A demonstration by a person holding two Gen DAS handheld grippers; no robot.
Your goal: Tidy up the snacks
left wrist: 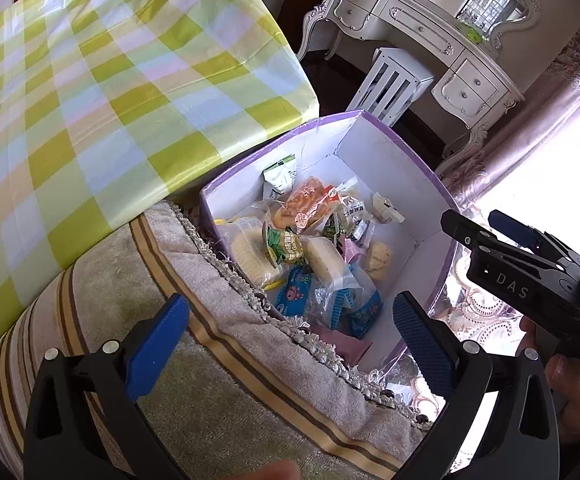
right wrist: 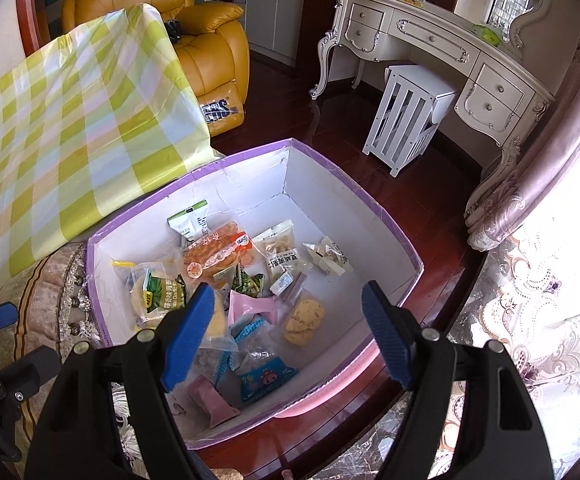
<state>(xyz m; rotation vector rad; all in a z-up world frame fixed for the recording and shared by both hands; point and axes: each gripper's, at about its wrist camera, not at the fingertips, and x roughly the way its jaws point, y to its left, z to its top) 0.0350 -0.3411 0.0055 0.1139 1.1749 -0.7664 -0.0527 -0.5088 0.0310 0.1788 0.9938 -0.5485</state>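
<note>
Hovering over the purple-rimmed box [right wrist: 390,220], my left gripper [left wrist: 290,332] and right gripper [right wrist: 290,332] both gape empty; the snack packets [right wrist: 225,264] already lie inside, the checked tablecloth [left wrist: 89,100] bare.

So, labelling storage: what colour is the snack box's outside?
Purple outside, white inside; the snack box shows best in the right wrist view.
</note>
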